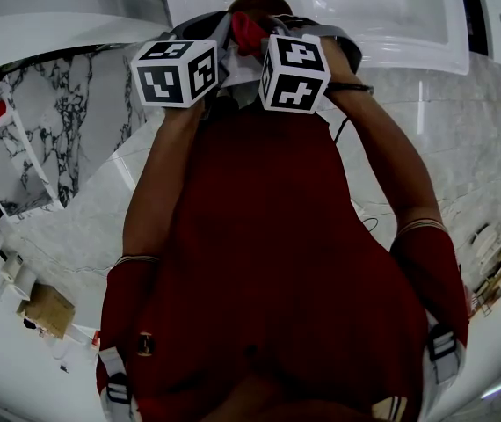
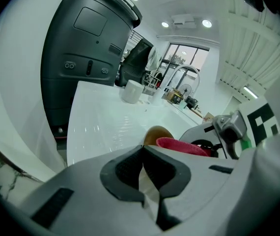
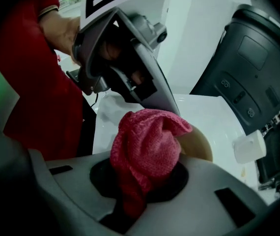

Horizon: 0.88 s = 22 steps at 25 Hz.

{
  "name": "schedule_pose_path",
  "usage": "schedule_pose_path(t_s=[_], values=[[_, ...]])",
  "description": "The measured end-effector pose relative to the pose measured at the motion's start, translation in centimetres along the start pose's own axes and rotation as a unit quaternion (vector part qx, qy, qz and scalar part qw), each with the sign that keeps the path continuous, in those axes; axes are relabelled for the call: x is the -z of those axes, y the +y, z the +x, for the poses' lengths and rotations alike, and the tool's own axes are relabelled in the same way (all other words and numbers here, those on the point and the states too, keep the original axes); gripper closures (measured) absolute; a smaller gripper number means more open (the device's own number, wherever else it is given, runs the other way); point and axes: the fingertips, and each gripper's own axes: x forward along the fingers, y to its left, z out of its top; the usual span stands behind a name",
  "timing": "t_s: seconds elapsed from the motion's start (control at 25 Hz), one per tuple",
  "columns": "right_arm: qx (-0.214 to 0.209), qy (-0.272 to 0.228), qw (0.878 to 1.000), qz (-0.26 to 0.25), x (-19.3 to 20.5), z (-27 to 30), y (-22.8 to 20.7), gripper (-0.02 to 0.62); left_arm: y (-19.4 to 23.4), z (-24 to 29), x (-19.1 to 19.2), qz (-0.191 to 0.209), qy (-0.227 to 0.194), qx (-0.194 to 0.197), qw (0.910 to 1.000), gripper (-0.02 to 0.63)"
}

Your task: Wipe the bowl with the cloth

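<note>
the left claw (image 2: 142,154) is clenched: its dark pads meet at the tips, and lower down a pale strip sits between them. i take this strip for the wall of the bowl (image 2: 158,133), whose brown body rises just behind the pads. the right gripper view shows the same from the other side, with one jaw of the left claw coming down onto the bowl's rim. i think the bowl is held by its edge like this so it stays steady and open for the wiping. it is lifted a little above the white counter (image 2: 100,127), between the two claws.

the pink-red cloth (image 3: 147,146) is bunched into a soft ball that touches the cream inside of the bowl. the right claw (image 3: 142,181) grasps its lower part firmly between the pads, so the free part stands out in front like a pad for rubbing. in my judgement the wiping is under way.

in the head view the two marker cubes (image 1: 176,71) are almost side by side, close to the person's chest. there is little room, so i think the right claw can make only small turns before it knocks the left one.

around them, in the left gripper view, a tall dark grey machine (image 2: 86,58) stands at the left edge of the counter. then comes a white cup (image 2: 131,91), and further right a curved tap (image 2: 184,75). all of these stand well apart from the bowl and do not block the work. the head view shows also a white basin (image 1: 391,16) just beyond the claws.
</note>
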Motion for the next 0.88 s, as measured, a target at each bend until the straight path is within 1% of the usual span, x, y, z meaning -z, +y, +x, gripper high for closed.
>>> schedule_pose_path(t_s=[0.16, 0.28, 0.52, 0.6, 0.72, 0.88], values=[[0.012, -0.011, 0.999, 0.038, -0.4, 0.5, -0.9, 0.545, -0.3, 0.0, 0.2, -0.003, 0.001, 0.005, 1.0000, 0.594], [0.034, -0.013, 0.997, 0.063, -0.8, 0.6, -2.0, 0.545, -0.2, -0.1, 0.4, -0.002, 0.004, 0.007, 1.0000, 0.594], [0.069, -0.011, 0.989, 0.127, -0.4, 0.4, -4.2, 0.545, -0.1, -0.2, 0.6, 0.001, 0.005, 0.005, 1.0000, 0.594], [0.080, -0.007, 0.987, 0.141, 0.0, 0.1, -4.7, 0.545, -0.1, -0.2, 0.5, 0.000, 0.004, 0.006, 1.0000, 0.594], [0.103, 0.002, 0.985, 0.142, 0.8, -0.5, -5.2, 0.541, -0.1, -0.2, 0.5, -0.001, 0.004, 0.005, 1.0000, 0.594], [0.129, 0.010, 0.984, 0.124, 1.3, -0.8, -5.4, 0.530, 0.0, -0.1, 0.5, -0.002, 0.004, 0.005, 1.0000, 0.594]])
